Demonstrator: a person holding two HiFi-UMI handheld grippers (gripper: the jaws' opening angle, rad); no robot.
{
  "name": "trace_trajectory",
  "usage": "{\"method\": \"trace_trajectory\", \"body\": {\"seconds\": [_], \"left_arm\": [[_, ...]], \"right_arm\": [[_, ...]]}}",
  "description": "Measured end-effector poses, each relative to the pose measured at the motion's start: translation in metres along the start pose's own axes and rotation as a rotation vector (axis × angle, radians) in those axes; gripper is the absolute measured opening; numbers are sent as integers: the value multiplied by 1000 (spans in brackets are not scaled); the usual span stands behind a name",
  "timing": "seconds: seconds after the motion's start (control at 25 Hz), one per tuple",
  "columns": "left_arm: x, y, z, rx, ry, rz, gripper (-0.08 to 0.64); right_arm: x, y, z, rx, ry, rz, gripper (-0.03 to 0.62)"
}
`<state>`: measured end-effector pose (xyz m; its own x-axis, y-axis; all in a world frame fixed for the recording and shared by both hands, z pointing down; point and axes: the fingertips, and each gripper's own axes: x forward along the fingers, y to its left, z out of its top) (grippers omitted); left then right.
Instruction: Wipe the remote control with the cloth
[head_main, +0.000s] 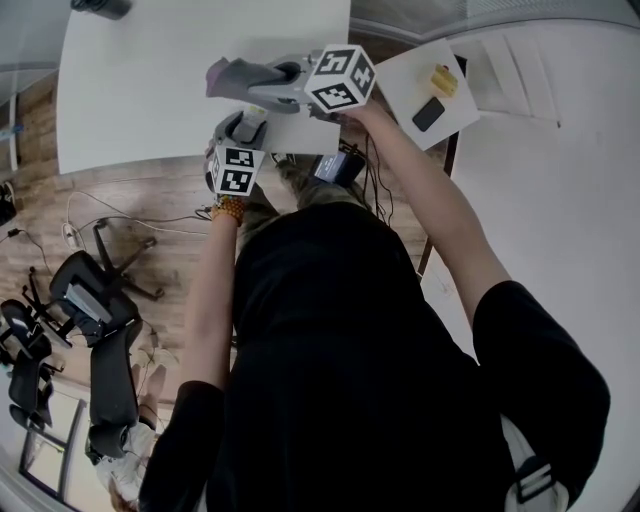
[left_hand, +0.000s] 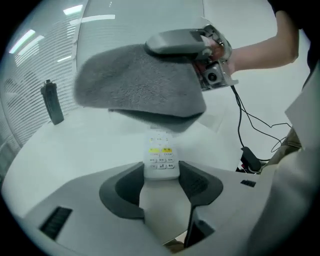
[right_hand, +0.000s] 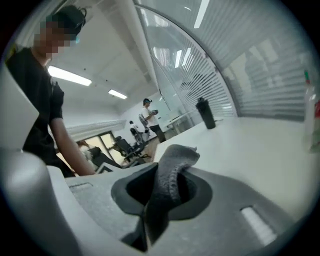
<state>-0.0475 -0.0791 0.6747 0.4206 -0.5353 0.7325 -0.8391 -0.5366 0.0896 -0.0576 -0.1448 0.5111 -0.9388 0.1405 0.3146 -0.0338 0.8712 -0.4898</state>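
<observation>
Remote control (left_hand: 161, 159): white, near end pinched between the left gripper (left_hand: 161, 171) jaws, over the table (left_hand: 65, 150). Grey cloth (left_hand: 140, 85) drapes over the remote's far end; contact unclear. The right gripper (right_hand: 167, 187) jaws clamp the cloth's edge. Judgement: wiping is at hand; next, press the cloth down and drag it along the buttons.

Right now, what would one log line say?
left gripper: shut on remote control | right gripper: shut on cloth | cloth: over remote control's far end, touch unclear
</observation>
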Motion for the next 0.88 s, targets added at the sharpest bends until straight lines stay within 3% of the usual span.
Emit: {"method": "trace_trajectory", "body": {"seconds": [0.16,0.28,0.52,0.88], "left_arm": [[1,0,1,7,-12,3,229],[1,1,1,9,-15,4,229],[-1,-1,4,1,-10,-8,229],[-1,-1,1,7,-7,-1,229]], "right_arm": [[-24,-59,0,-201,88,-355,60],[-23,-84,-23,-225,179,-480,60],[12,-89,-82,-172,327,-471,61],[36,-57,-95,-89,289,-432,60]]}}
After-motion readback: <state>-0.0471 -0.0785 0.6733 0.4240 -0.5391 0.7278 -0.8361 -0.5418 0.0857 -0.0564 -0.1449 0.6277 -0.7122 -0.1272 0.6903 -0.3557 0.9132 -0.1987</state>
